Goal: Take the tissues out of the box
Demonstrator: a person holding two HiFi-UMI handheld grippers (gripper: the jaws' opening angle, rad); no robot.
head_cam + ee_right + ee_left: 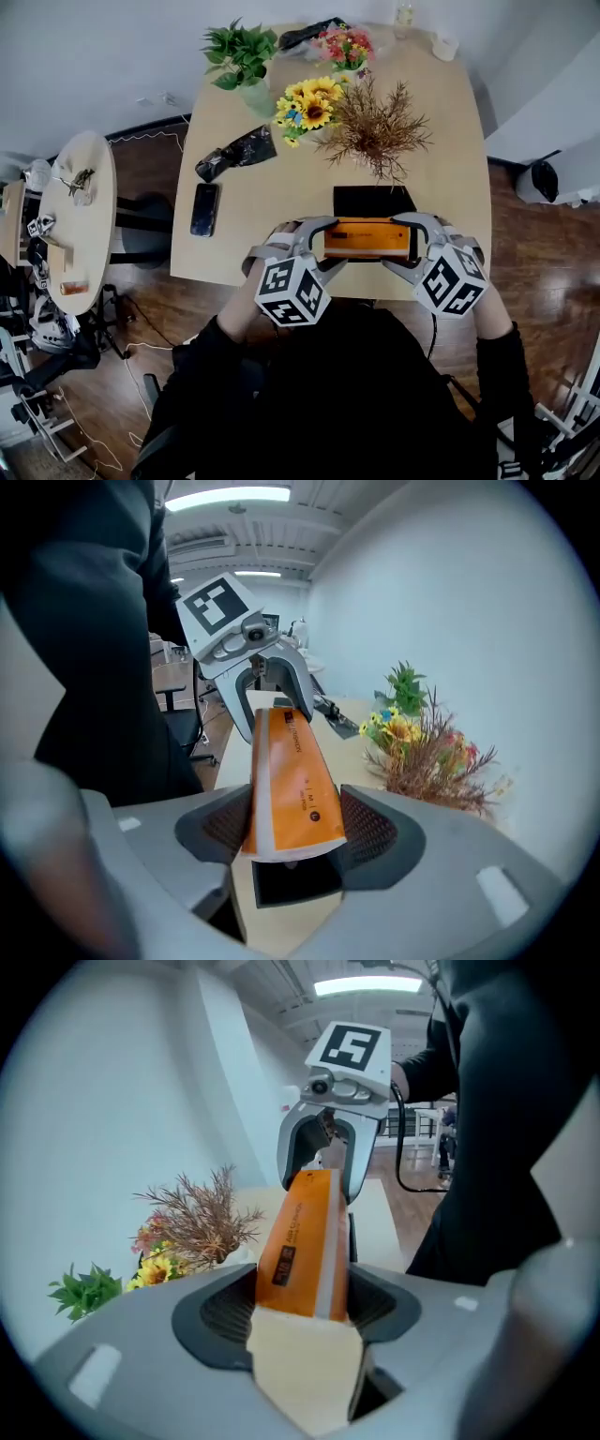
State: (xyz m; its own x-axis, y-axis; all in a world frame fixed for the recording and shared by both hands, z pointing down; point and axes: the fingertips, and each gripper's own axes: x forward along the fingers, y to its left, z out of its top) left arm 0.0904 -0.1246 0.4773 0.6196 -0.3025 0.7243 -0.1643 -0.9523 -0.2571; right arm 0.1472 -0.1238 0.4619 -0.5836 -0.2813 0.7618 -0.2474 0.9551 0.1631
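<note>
At the near edge of the bench [234, 234], the orange box [367, 238] is lying lengthwise in front of the person, just ahead of a black pad [373, 200]. The left tongs [325, 246] are pinching its left end and the right tongs [403, 246] its right end, with the pads of each pressing on opposite sides. This two-ended hold is probably keeping the box steady and square while it is being turned or set for opening. Whether it is resting on the bench or hanging just above it I cannot tell. No tissue is showing, so the box is looking shut and the task hardly begun. One pair of tongs will likely be needing to let go to work an end flap. The flowers [309, 103] and phone [204, 209] are standing well apart.
</note>
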